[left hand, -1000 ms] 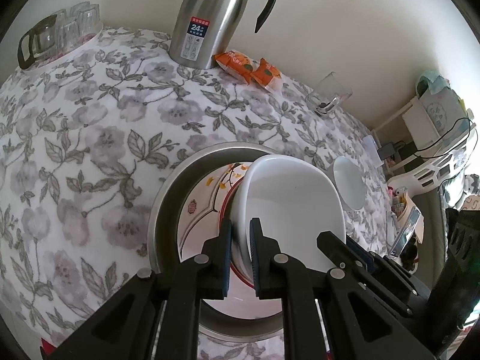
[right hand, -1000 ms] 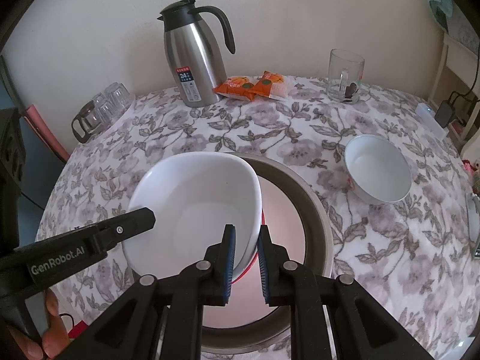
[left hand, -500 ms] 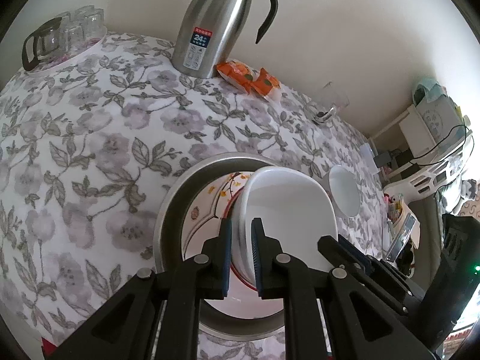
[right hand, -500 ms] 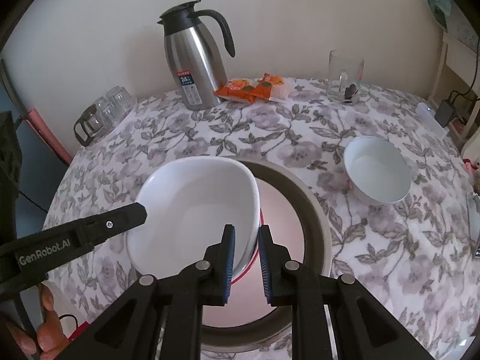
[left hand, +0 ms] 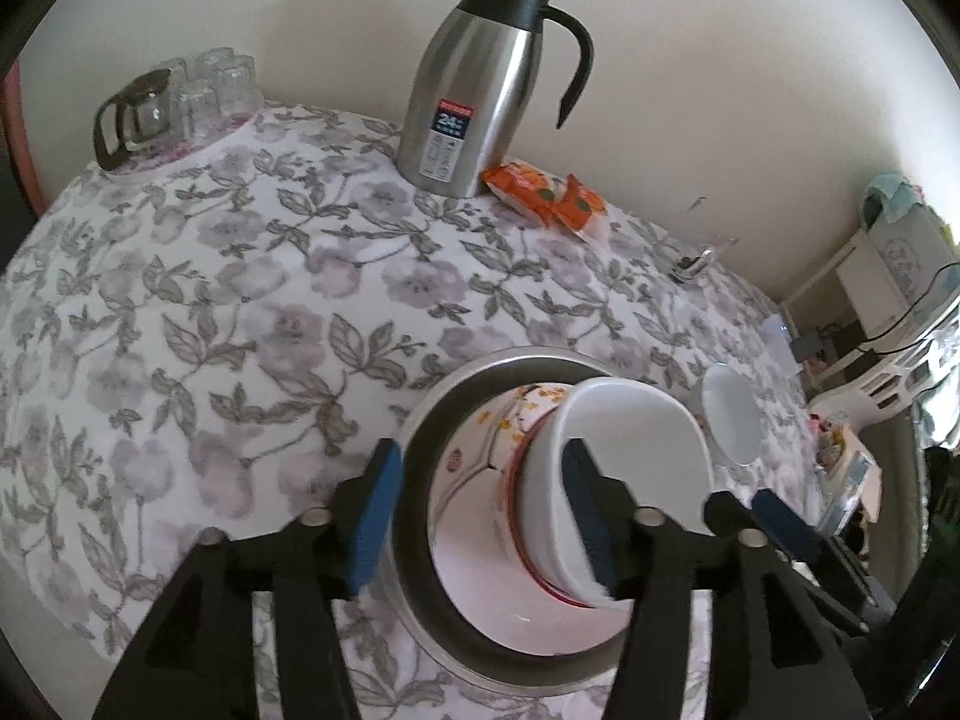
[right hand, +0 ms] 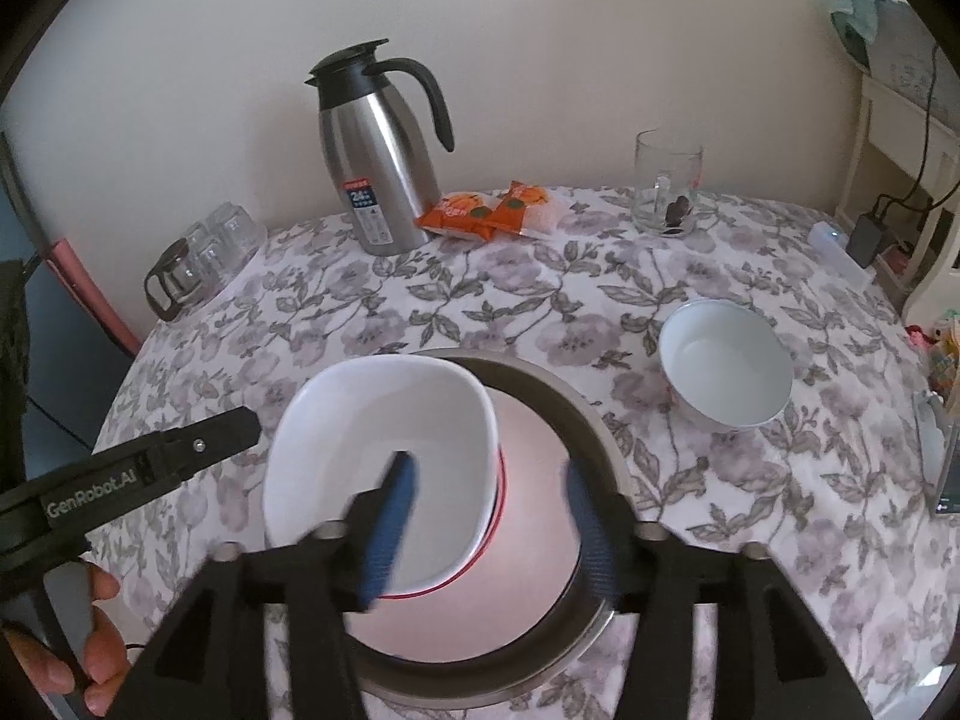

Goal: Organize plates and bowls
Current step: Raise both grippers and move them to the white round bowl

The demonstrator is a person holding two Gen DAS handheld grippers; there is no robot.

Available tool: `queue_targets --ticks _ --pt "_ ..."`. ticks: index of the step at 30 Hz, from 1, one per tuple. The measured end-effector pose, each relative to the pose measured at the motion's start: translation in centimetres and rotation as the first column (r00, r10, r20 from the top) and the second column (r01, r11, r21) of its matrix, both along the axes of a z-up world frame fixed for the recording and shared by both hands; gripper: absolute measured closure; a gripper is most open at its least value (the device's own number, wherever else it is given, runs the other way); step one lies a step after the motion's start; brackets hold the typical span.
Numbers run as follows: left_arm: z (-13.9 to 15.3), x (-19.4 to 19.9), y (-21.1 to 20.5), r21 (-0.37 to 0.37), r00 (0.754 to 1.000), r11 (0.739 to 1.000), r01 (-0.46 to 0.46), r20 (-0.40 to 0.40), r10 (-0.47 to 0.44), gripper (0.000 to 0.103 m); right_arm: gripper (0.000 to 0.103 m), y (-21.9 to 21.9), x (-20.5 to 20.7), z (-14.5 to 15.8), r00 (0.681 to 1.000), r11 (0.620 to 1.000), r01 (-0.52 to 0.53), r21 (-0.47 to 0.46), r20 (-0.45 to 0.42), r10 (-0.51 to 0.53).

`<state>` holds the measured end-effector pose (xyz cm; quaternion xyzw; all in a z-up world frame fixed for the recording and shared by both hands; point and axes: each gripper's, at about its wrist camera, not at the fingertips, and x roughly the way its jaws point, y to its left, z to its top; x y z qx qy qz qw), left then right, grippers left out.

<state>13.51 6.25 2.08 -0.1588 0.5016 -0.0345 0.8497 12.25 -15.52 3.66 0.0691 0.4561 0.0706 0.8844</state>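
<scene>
- My left gripper opens its jaws over the wide stainless steel basin; the near wall of the white squarish ceramic bowl and the basin's rim sit between them, the pads pressing on nothing
- My right gripper opens likewise, the bowl's opposite wall between its blue pads, no longer pinched
- Inside the basin, the squarish bowl rests tilted on a red-rimmed plate, which lies on a white plate with orange flower print
- Just beside the basin, on the floral tablecloth, a small round white bowl sits apart, seemingly not yet sorted
- Well beyond the basin, by the wall, stands a steel thermos jug with orange snack packets at its foot
- My judgement: the release is the step in hand; I should spread both grippers fully before lifting, and draw them straight up and back so no pad catches the bowl's wall
- The risk, as I read it, is the tilted bowl sliding on the plates; I would watch that it settles, then go for the round bowl
</scene>
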Motion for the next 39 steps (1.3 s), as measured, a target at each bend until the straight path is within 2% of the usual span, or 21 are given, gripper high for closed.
queue_targets --ticks 4,8,9,11,13,14,18,26,30,36,39 --pt "-0.5 0.3 0.2 0.036 1.0 0.999 -0.02 -0.023 0.02 0.032 0.032 -0.4 0.2 -0.4 1.0 1.0 0.018 0.001 -0.016 -0.018" --pt "-0.8 0.4 0.5 0.061 0.998 0.997 -0.041 -0.035 0.043 0.029 0.023 -0.8 0.3 -0.6 0.999 0.999 0.032 0.001 -0.024 -0.032" --pt "-0.9 0.4 0.6 0.069 0.998 0.997 -0.046 -0.035 0.048 0.022 0.019 -0.9 0.4 -0.6 0.999 0.999 0.032 0.004 -0.022 -0.032" --pt "-0.9 0.4 0.7 0.084 0.998 0.995 -0.055 -0.029 0.058 0.017 0.013 -1.0 0.3 -0.5 0.999 0.999 0.034 0.006 -0.016 -0.034" --pt "-0.9 0.3 0.8 0.101 0.997 0.993 -0.067 -0.018 0.07 0.017 0.003 -1.1 0.3 -0.4 0.999 0.999 0.038 0.008 -0.011 -0.037" --pt "-0.8 0.3 0.9 0.106 0.997 0.992 -0.073 -0.014 0.075 0.016 0.0 -1.2 0.3 -0.4 0.999 0.999 0.041 0.008 -0.008 -0.041" --pt "-0.7 0.3 1.3 0.128 0.994 0.986 -0.105 0.006 0.105 0.009 0.0 -1.7 0.4 -0.4 0.998 0.998 0.055 0.013 -0.01 -0.055" --pt "-0.3 0.0 1.9 0.137 0.987 0.977 -0.161 0.051 0.155 0.009 0.0 -2.4 0.0 0.0 0.998 0.998 0.067 0.016 0.012 -0.068" --pt "-0.3 0.0 1.8 0.138 0.987 0.978 -0.158 0.059 0.151 0.008 0.0 -2.6 0.0 0.1 0.998 0.998 0.062 0.014 0.005 -0.062" --pt "1.4 -0.4 1.3 0.144 0.981 0.979 -0.146 0.151 0.124 0.008 0.0 -4.4 0.0 0.8 0.996 0.995 0.086 0.052 0.021 -0.087" --pt "1.9 -0.3 0.8 0.139 0.984 0.984 -0.116 0.152 0.094 0.008 0.0 -5.8 0.0 1.3 0.993 0.991 0.115 0.062 0.029 -0.117"
